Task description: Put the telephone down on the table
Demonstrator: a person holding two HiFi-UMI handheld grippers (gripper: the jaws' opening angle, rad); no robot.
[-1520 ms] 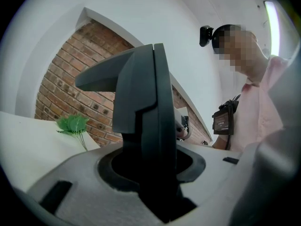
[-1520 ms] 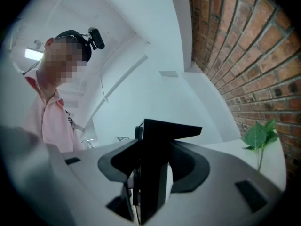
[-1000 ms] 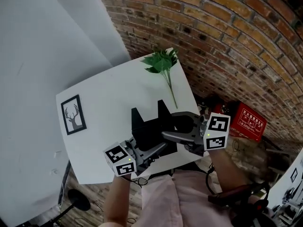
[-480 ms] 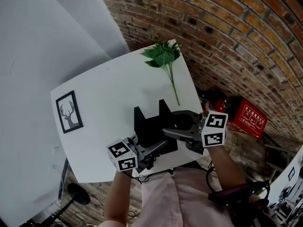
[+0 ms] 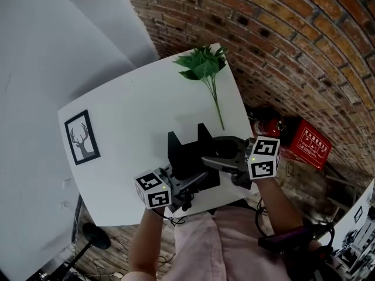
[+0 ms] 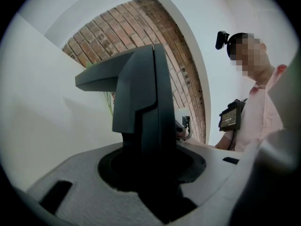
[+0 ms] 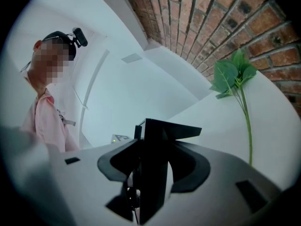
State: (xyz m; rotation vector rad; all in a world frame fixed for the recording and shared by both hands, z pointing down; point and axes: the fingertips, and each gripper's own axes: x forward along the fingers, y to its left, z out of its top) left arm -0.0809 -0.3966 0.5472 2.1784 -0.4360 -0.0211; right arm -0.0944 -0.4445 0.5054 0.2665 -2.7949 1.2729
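Both grippers are clamped on the black telephone: the left gripper on its near left side, the right gripper on its right side. It is held over the near part of the white table, close to the front edge; whether its base touches the top cannot be told. A leafy green sprig lies at the far corner, well apart.
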